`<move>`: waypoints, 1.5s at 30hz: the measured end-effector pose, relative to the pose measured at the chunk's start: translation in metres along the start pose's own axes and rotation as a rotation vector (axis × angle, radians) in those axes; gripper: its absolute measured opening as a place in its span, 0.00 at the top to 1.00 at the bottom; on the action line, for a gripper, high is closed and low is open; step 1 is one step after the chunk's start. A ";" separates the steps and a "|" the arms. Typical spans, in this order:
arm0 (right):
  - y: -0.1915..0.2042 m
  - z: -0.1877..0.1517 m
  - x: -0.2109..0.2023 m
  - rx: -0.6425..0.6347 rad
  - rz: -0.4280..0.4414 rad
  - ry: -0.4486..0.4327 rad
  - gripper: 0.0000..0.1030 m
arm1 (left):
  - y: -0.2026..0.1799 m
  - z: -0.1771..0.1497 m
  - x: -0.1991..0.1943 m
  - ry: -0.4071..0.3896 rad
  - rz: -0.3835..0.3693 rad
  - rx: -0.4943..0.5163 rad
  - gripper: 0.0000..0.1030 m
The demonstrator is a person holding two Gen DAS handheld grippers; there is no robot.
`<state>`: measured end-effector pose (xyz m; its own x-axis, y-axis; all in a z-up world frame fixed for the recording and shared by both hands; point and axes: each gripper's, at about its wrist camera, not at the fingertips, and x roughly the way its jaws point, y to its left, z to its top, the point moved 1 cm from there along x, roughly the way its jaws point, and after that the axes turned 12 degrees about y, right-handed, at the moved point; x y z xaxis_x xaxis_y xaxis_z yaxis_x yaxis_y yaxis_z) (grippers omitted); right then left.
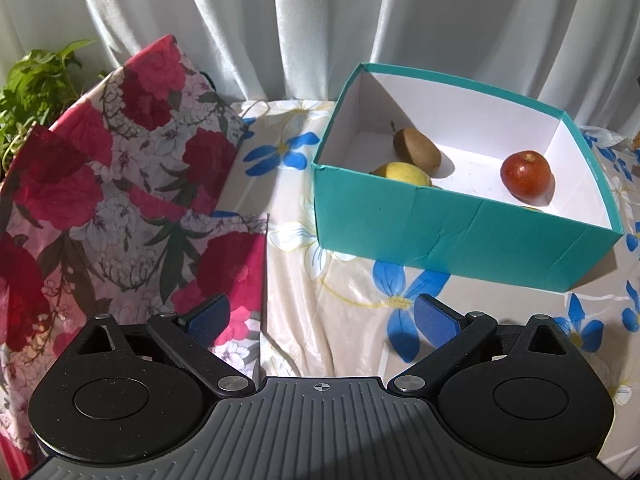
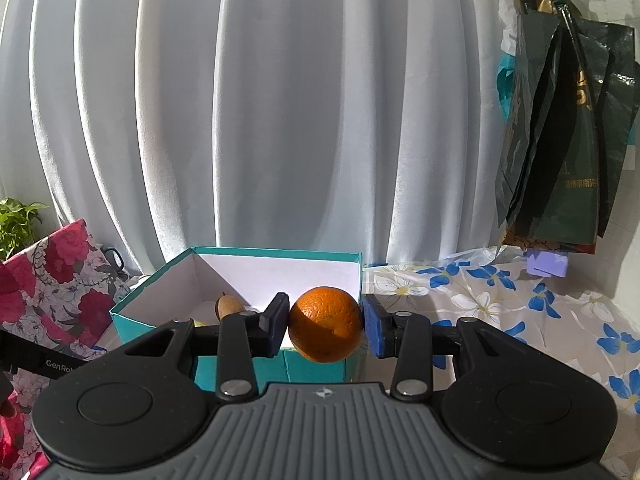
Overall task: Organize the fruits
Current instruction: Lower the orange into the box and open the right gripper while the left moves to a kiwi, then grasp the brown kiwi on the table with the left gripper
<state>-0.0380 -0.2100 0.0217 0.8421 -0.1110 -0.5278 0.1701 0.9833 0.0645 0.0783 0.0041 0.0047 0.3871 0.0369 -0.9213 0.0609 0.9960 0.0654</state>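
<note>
Teal box (image 1: 460,232) holds kiwi (image 1: 417,149), apple (image 1: 527,174), a yellow fruit (image 1: 404,173), possibly lemon. Right gripper (image 2: 326,330) clamps orange (image 2: 325,324), undelivered. Left gripper (image 1: 322,320) spread, empty.

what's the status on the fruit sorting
Right tongs shut on orange, near box. Left tongs open, empty. Kiwi, apple boxed. Nothing in the way.

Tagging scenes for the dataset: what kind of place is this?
Probably a home, not a lab: a table under a floral plastic cloth, pleated white curtains behind, shopping bags hanging nearby, and a houseplant.
</note>
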 end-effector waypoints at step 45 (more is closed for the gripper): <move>0.002 0.004 0.095 -0.061 -0.011 0.097 0.39 | 0.008 -0.037 0.021 0.140 -0.013 0.011 0.02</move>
<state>0.0441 -0.2192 -0.0246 0.7863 -0.1105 -0.6079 0.1455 0.9893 0.0083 0.0530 0.0158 -0.0280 0.2539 0.0362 -0.9665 0.0749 0.9956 0.0570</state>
